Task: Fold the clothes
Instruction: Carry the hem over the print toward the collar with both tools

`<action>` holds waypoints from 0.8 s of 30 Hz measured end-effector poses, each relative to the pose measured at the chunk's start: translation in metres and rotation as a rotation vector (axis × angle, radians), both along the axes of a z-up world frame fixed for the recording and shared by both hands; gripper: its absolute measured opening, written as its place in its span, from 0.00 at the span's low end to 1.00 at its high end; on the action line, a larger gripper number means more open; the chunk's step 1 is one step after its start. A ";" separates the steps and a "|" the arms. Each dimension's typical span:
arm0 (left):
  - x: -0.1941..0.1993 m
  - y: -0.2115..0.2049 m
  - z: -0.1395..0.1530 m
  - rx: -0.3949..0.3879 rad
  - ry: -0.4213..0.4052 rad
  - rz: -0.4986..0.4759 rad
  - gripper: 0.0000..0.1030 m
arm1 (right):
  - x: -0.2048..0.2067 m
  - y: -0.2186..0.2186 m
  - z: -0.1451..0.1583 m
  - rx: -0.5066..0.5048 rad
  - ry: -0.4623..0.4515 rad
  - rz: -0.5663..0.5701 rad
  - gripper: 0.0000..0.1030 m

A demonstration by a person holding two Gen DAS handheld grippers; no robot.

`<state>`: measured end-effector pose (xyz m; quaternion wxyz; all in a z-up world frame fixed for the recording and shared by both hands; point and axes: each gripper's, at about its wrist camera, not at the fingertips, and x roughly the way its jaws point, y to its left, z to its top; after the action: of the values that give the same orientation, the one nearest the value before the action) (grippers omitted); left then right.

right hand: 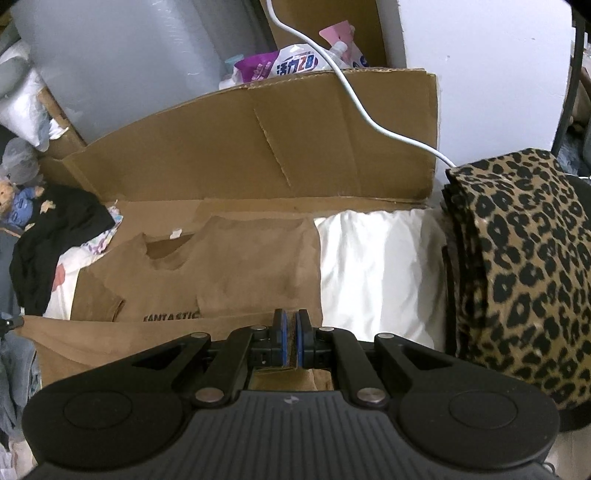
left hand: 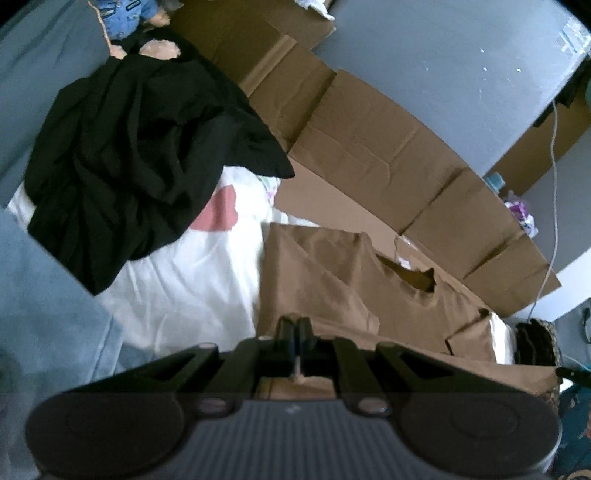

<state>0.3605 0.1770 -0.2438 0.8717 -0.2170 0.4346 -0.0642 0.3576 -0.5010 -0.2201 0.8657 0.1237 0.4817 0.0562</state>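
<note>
Both tongs are clamped on the brown T-shirt [right hand: 236, 266]. Our left tongs [left hand: 294, 323] pinch its near edge with the jaws together on a thin layer of cloth, and our right tongs [right hand: 291, 317] show a strip of brown fabric squeezed between the blue pads [right hand: 283, 332]. We hold the hem at two spots so the edge stays taut and level; that is how we judge a fold toward the collar gets carried over cleanly.

In the right wrist view the shirt lies spread from 9 to 12 o'clock of the tongs, collar away from us, printed lettering just beyond the fingers, partly on a white sheet [right hand: 373, 266] and partly on flattened cardboard [right hand: 258, 147].

Around it: in the left wrist view a crumpled black garment [left hand: 133, 162] sits at 10 o'clock, well apart from the shirt, with a soft toy [left hand: 125, 18] beyond it at 11. In the right wrist view a folded leopard-print cloth [right hand: 524, 266] stands close at 2 o'clock, and a white cable [right hand: 354, 99] trails over the cardboard at 1 o'clock, ending near it.

We reckon the leopard stack is the nearest thing to crowd the right side of the fold; the black garment looks clear of it.
</note>
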 end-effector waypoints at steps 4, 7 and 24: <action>0.019 -0.004 0.002 0.001 -0.021 0.004 0.02 | 0.019 0.002 -0.004 -0.006 -0.014 -0.009 0.03; 0.036 -0.007 0.001 0.020 -0.026 0.008 0.02 | 0.034 0.000 -0.009 -0.006 -0.023 -0.025 0.03; 0.112 -0.015 -0.022 0.063 -0.036 0.076 0.02 | 0.108 0.017 -0.040 0.024 -0.070 -0.079 0.03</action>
<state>0.4725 0.1620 -0.2656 0.8876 -0.2047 0.4120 -0.0214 0.4657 -0.4843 -0.2597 0.8821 0.1511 0.4451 0.0320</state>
